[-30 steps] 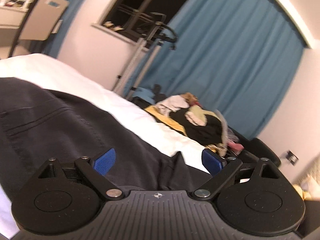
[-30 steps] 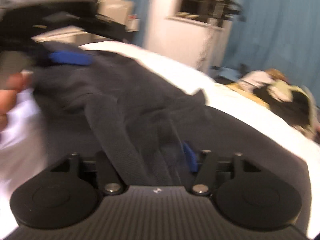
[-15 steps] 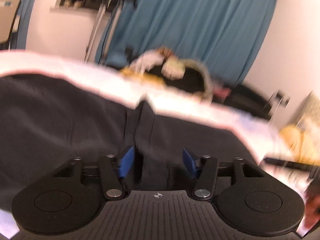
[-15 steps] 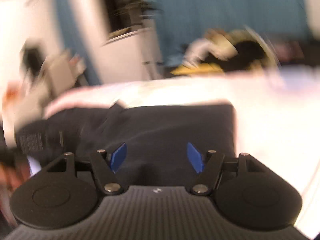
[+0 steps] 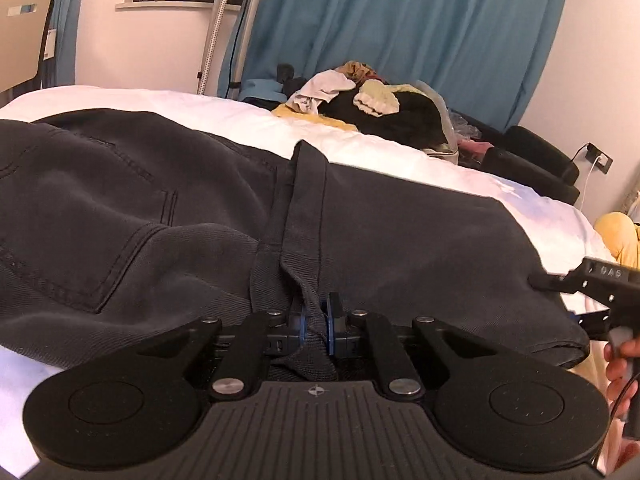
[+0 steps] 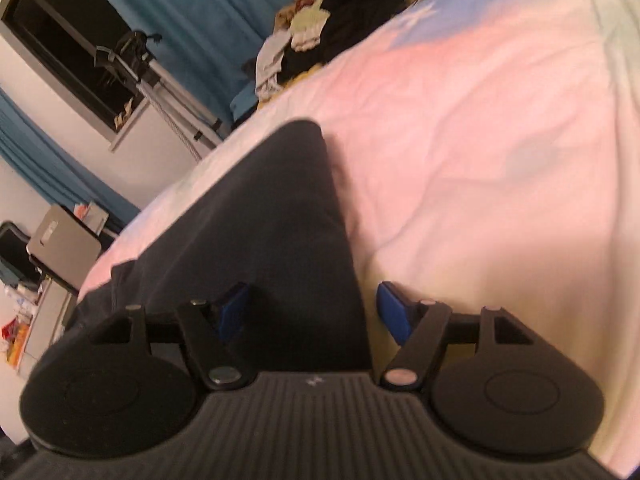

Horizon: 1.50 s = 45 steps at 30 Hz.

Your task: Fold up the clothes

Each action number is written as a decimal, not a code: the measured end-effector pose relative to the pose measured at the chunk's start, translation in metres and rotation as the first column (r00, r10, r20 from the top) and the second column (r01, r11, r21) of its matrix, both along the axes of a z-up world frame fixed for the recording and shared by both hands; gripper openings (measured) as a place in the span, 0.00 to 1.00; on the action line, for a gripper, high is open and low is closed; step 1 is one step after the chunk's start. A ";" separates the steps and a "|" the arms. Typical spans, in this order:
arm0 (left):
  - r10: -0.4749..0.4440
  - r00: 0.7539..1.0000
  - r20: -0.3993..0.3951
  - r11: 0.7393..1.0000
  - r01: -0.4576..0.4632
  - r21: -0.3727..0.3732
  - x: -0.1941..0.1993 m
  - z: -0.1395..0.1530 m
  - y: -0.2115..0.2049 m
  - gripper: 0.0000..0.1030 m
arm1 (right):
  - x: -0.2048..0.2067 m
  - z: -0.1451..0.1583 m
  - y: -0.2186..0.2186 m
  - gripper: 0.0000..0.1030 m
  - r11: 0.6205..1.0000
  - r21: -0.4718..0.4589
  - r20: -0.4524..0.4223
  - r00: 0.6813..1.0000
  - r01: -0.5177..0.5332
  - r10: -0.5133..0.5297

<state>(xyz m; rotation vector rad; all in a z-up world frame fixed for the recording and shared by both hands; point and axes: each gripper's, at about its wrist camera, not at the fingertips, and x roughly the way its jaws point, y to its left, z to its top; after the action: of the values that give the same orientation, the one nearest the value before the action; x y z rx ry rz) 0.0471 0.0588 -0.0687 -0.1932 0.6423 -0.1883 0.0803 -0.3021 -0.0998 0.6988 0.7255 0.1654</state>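
Dark grey trousers (image 5: 400, 232) lie spread flat across the white bed (image 5: 392, 156). My left gripper (image 5: 315, 328) is shut on a bunched fold of the trousers at the middle of their near edge. My right gripper (image 6: 312, 312) is open, its blue pads either side of the trousers' right end (image 6: 280, 220), which narrows to a rounded corner on the sheet. The right gripper also shows at the right edge of the left wrist view (image 5: 600, 292), by the trousers' right end.
A pile of mixed clothes (image 5: 372, 104) lies beyond the far side of the bed, in front of blue curtains (image 5: 400, 20). A chair (image 5: 24, 36) stands at far left. A yellow garment (image 5: 620, 236) lies off the bed's right side.
My left gripper has closed on the fold at the trousers' middle. My right gripper let go of the cloth, swung to the trousers' right end and now stands open over it.
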 end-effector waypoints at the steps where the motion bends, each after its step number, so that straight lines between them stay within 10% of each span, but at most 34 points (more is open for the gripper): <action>1: 0.005 1.000 0.002 1.000 -0.005 -0.014 -0.001 0.002 0.001 0.11 | 0.000 0.001 0.001 0.68 0.999 0.039 0.005 1.000 -0.013 0.012; 14: 0.001 1.000 0.003 1.000 -0.001 0.013 0.003 -0.001 -0.001 0.15 | 0.013 -0.015 0.013 0.72 0.987 0.156 -0.053 0.997 -0.044 0.053; 19: 0.017 1.000 -0.002 0.999 -0.017 0.039 0.002 -0.003 -0.001 0.15 | 0.005 0.036 0.026 0.71 0.951 0.258 0.246 0.963 -0.173 0.109; 23: 0.002 0.999 0.036 0.998 -0.004 0.057 -0.003 -0.001 -0.003 0.17 | 0.017 0.029 0.035 0.67 0.974 0.202 0.170 0.983 -0.105 0.071; 28: 0.029 0.990 0.138 0.993 -0.044 0.105 -0.019 0.012 -0.005 0.61 | 0.020 0.039 0.027 0.21 0.976 0.215 0.163 0.986 -0.022 -0.013; 32: 0.058 0.963 0.264 0.996 -0.075 0.052 -0.027 0.036 0.008 0.75 | 0.023 0.046 0.021 0.17 0.973 0.226 0.158 0.984 0.044 -0.081; 36: 0.151 0.972 0.180 0.986 -0.162 0.048 0.003 0.043 0.011 0.74 | 0.025 0.054 0.015 0.16 0.966 0.236 0.151 0.977 0.110 -0.148; 45: -0.020 0.999 0.042 0.970 0.009 0.241 0.057 0.004 -0.120 0.66 | -0.028 0.078 -0.057 0.16 0.935 0.260 0.314 0.895 0.240 -0.317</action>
<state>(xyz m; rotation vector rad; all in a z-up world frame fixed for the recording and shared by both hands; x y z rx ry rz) 0.1042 -0.0616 -0.0647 0.0497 0.6170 -0.1265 0.0526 -0.3593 -0.0223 0.9445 0.2578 0.1006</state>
